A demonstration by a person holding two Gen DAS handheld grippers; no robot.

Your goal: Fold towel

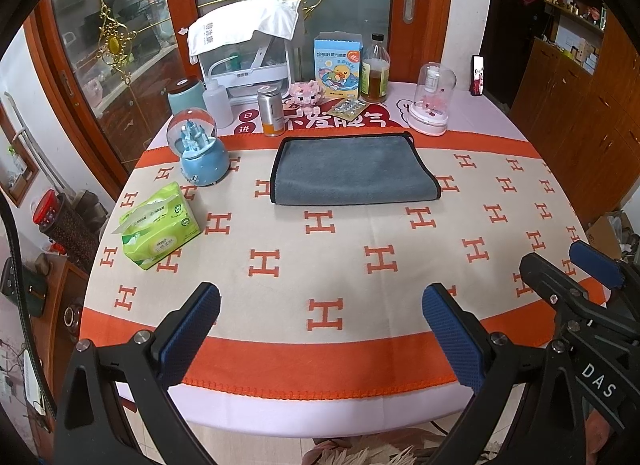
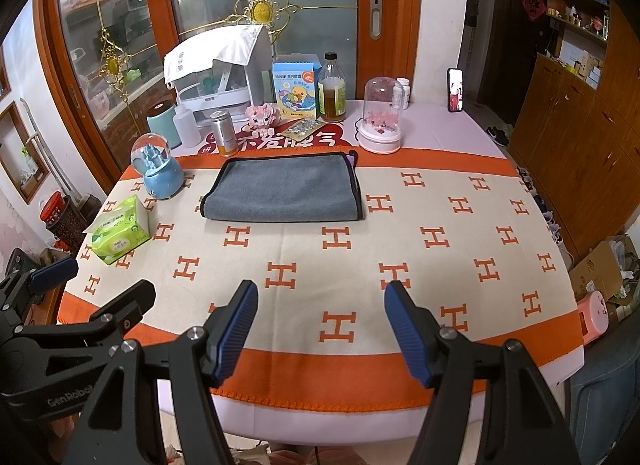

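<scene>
Two handheld grippers hover over the near edge of a round surface [image 1: 360, 357] covered by a cream cloth with orange H shapes. The left gripper [image 1: 320, 333] has its jaws spread wide with nothing between them, and the right gripper [image 2: 321, 329] is likewise wide open and empty.

A grey towel [image 1: 352, 171] with black edging lies flat toward the far side of the surface, already folded at least once, well apart from both grippers. A small loop sticks out at its far right corner.

Containers stand behind and beside it. A blue snow globe [image 1: 199, 153] to the towel's left holds a small blue castle. A green pack of tissues [image 1: 160, 227] lies nearer, at the left edge. A metal canister [image 1: 271, 111] with an orange band stands just behind the towel. A glass bottle [image 1: 375, 71] is roughly one-third full of amber liquid. A clear dome [image 1: 434, 99] on a white base encloses pink figures and what may be a small white bottle. A blue carton [image 1: 338, 67] showing a yellow duck stands beside the glass bottle, with a blister pack [image 1: 347, 108] in front.
</scene>
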